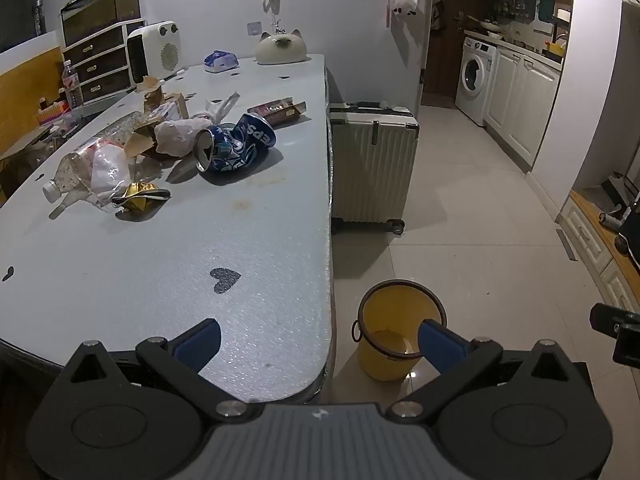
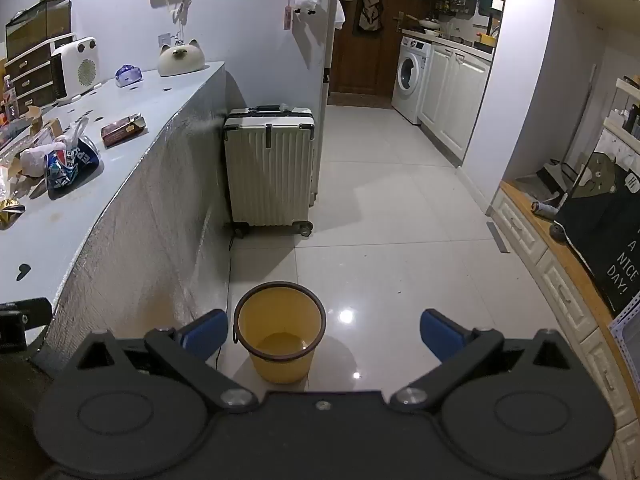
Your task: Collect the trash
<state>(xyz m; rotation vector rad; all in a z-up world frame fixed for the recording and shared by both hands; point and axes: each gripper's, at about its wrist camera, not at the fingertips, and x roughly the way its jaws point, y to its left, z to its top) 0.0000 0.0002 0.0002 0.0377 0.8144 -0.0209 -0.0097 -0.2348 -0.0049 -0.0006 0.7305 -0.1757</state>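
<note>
Left tool (image 1: 318,340), right tool (image 2: 324,334), black linkages, blue pads, silver screws

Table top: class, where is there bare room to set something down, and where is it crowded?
Bare: the near end of the table, from the gold wrapper to the rounded edge. Also the far strip between the brown box and the cat ornament. Crowded: the left middle, where crushed blue cans, plastic bottle and bags pile together.

The table (image 1: 160,272) was pale grey-blue, dotted with dark hearts (image 1: 225,279). The crushed can (image 1: 234,144) was blue with white lettering. A wrapper (image 1: 140,196) shone gold. The bucket (image 2: 280,330) was yellow with a brown rim. The suitcase (image 2: 270,168) was cream, ribbed, black-trimmed. The pads (image 2: 438,334) were blue.
</note>
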